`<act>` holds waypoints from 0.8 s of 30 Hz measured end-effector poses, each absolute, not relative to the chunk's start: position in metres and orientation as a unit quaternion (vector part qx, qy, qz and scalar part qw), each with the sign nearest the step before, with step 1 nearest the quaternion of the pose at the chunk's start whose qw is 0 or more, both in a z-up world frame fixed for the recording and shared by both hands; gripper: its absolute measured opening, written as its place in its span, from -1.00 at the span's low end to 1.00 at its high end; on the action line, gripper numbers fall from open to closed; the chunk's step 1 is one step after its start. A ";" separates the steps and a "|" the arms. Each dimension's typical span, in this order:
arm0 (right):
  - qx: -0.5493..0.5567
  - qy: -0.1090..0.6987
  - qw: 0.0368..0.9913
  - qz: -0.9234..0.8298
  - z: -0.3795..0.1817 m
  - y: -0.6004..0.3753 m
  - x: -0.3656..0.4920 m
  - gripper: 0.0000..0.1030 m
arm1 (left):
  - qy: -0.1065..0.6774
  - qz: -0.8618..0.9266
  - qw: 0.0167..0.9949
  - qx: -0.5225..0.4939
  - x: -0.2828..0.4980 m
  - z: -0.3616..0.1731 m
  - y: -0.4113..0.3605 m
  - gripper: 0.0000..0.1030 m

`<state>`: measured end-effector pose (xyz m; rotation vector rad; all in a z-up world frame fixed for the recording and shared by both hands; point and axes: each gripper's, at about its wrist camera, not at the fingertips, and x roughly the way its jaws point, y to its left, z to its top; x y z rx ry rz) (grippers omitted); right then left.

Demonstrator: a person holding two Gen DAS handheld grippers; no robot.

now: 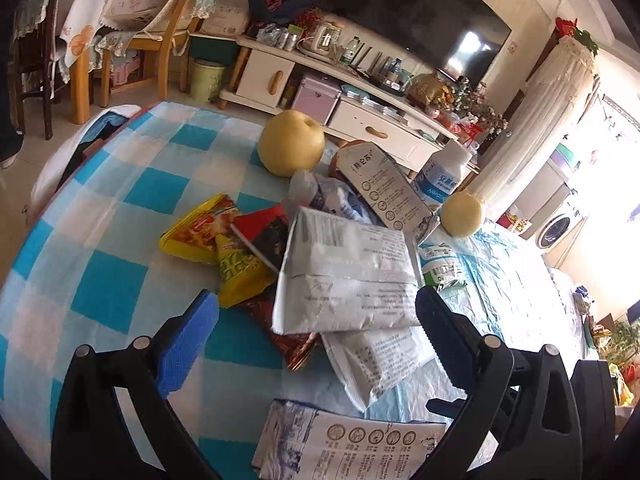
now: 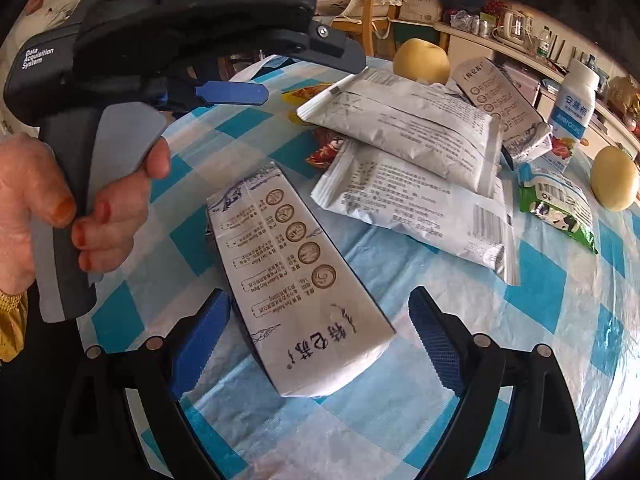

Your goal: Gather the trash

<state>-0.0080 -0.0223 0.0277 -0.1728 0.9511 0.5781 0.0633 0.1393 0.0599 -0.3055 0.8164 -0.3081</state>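
Yellow wrapper [image 1: 208, 236] shows from left wrist; left hand [image 2: 60, 200] from right.

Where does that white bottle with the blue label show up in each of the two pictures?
Left wrist view: the white bottle stands upper right of centre, behind the grey cartons, left of the smaller yellow fruit.
Right wrist view: the bottle stands near the right edge, up and to the left of that fruit.
Shared landmark: the big yellow pear at the table's far edge.

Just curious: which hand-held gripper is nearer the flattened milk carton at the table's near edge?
Right hand-held gripper: the carton lies between its open fingers. The left hand-held gripper hovers beyond it.
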 end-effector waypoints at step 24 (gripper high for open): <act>0.036 0.486 0.848 0.208 0.029 -0.102 0.001 0.75 | 0.382 -0.249 0.871 0.184 0.076 0.065 0.034 0.93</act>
